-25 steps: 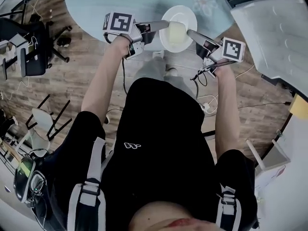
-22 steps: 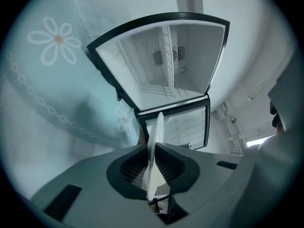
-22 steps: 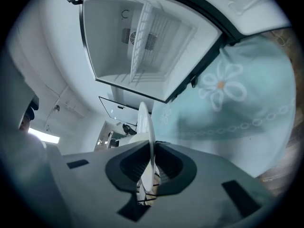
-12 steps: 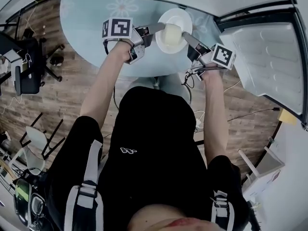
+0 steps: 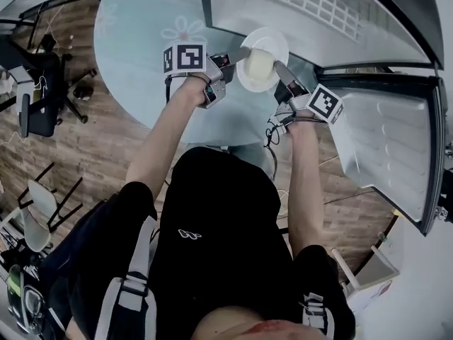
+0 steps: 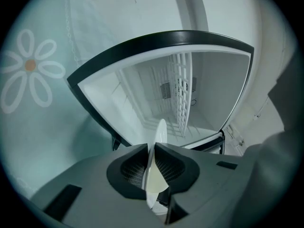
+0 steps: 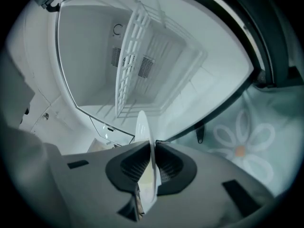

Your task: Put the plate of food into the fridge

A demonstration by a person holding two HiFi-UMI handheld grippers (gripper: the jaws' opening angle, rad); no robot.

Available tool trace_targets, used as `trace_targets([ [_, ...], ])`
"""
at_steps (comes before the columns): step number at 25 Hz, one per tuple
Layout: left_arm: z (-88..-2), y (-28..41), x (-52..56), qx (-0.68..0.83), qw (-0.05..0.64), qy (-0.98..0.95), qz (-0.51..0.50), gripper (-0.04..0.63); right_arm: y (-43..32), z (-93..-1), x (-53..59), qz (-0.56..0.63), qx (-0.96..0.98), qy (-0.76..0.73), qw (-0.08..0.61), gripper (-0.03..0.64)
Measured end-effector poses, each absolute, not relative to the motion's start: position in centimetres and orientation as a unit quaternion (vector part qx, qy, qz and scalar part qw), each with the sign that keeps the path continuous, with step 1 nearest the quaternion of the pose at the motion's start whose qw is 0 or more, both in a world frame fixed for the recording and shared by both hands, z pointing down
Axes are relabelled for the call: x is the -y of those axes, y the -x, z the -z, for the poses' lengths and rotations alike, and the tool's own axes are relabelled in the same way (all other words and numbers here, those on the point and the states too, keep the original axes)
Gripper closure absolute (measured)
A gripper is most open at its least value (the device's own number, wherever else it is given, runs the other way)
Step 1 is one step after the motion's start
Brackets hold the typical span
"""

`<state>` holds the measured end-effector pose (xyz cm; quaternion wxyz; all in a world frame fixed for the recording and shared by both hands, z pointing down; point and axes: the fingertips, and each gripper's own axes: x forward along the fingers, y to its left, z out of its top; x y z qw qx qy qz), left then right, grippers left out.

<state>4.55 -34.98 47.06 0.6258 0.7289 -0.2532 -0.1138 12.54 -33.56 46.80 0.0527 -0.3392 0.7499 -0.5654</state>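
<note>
- The plate [image 5: 263,57] is off the table [image 5: 141,41] and held in the air before the open fridge [image 6: 218,94]; it is not yet inside.
- The left gripper [image 5: 237,54] is clamped on the plate's left rim and the right gripper [image 5: 280,69] on the opposite rim; each gripper view shows the thin rim pinched between the ribbed dark pads.
- Done, as I judge it: the door stands open and the plate is lifted; left to do: carry it in, set it on the rack [image 6: 179,99], and let go.
- The plate is white, round, smooth and thin-edged; the food [image 5: 259,65] is a pale yellow, soft-looking lump, of what kind I cannot tell.
- The fridge is smooth white inside with a dark frame; the rack is white wire; the table is round and pale blue with flower prints; the floor [image 5: 85,140] is wood plank.
</note>
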Motion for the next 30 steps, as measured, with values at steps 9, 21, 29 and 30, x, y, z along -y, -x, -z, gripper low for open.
trace_targets([
  [9, -49.4, -4.6, 40.8, 0.303, 0.64, -0.684, 0.176, 0.54, -13.1, -48.6, 39.9, 0.564, -0.737, 0.367, 0.067, 0.578],
  [21, -51.3, -4.4, 46.0, 0.38, 0.639, -0.627, 0.232, 0.534, -13.6, -51.1, 44.9, 0.562, -0.719, 0.4, 0.083, 0.595],
  [29, -53.1, -4.2, 48.2, 0.422, 0.638, -0.6, 0.234, 0.535, -13.7, -52.2, 47.5, 0.538, -0.728, 0.421, 0.061, 0.598],
  [30, -53.1, -4.3, 48.4, 0.425, 0.636, -0.599, 0.237, 0.535, -13.9, -52.2, 47.7, 0.537, -0.726, 0.425, 0.067, 0.598],
])
